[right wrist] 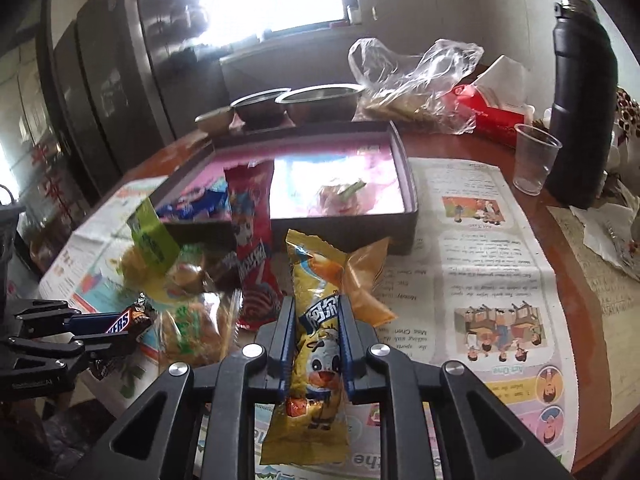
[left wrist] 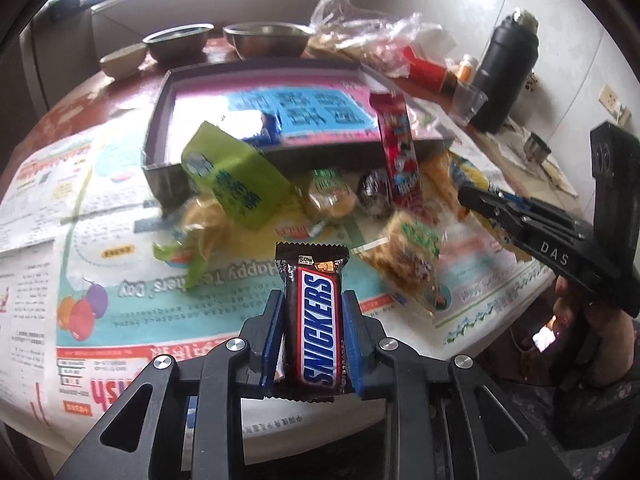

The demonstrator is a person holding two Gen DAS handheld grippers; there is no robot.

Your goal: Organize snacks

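My left gripper (left wrist: 312, 296) is shut on a Snickers bar (left wrist: 318, 320), held upright above the newspaper. My right gripper (right wrist: 316, 304) is shut on a yellow snack packet (right wrist: 316, 340) with a cartoon face, near the pile's right side. A shallow dark box (left wrist: 160, 120) with a pink lining lies beyond the pile. A blue packet (left wrist: 264, 124) and a small wrapped sweet (right wrist: 340, 196) lie inside it. A red packet (left wrist: 396, 148) and a green packet (left wrist: 236, 176) lean over its front wall. Several clear-wrapped snacks (left wrist: 408, 248) lie loose in front.
Newspaper (right wrist: 480, 240) covers the round brown table. Behind the box stand metal bowls (right wrist: 320, 100), a clear plastic bag of food (right wrist: 408, 80) and a red pack (right wrist: 488, 116). A black flask (right wrist: 580, 100) and a plastic cup (right wrist: 534, 160) stand at the right.
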